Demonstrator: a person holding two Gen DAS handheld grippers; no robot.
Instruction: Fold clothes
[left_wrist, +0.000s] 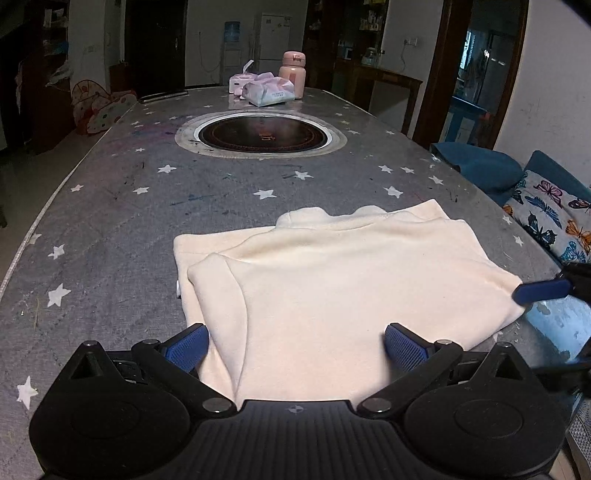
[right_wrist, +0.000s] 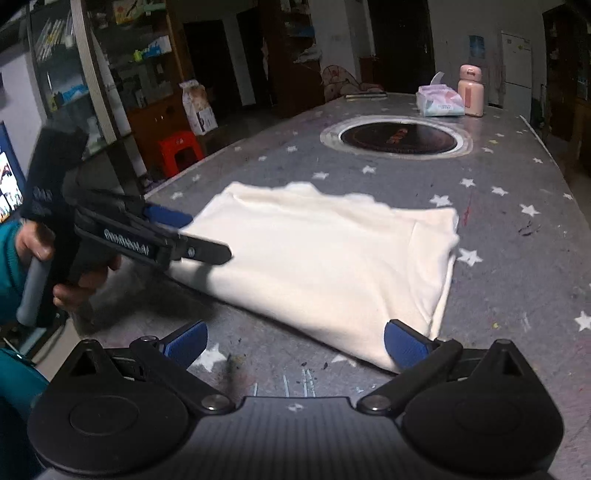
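A cream garment (left_wrist: 351, 280) lies folded into a rough rectangle on the grey star-print table cover (left_wrist: 110, 229). My left gripper (left_wrist: 295, 347) is open at the garment's near edge, with the cloth spreading between its blue pads (left_wrist: 188, 347). A blue fingertip (left_wrist: 541, 290) of the right gripper shows at the garment's right corner. In the right wrist view the garment (right_wrist: 332, 251) lies ahead. My right gripper (right_wrist: 295, 343) is open, one pad (right_wrist: 404, 345) against the near corner. The left gripper (right_wrist: 207, 236), held by a hand (right_wrist: 37, 247), sits open at the cloth's left edge.
A round inset cooktop (left_wrist: 263, 134) sits mid-table beyond the garment. Tissue packs (left_wrist: 267, 90) and a pink bottle (left_wrist: 292, 74) stand at the far end. Blue and butterfly-print cushions (left_wrist: 554, 218) border the table's right side. A red stool (right_wrist: 179, 151) and shelves stand past the left edge.
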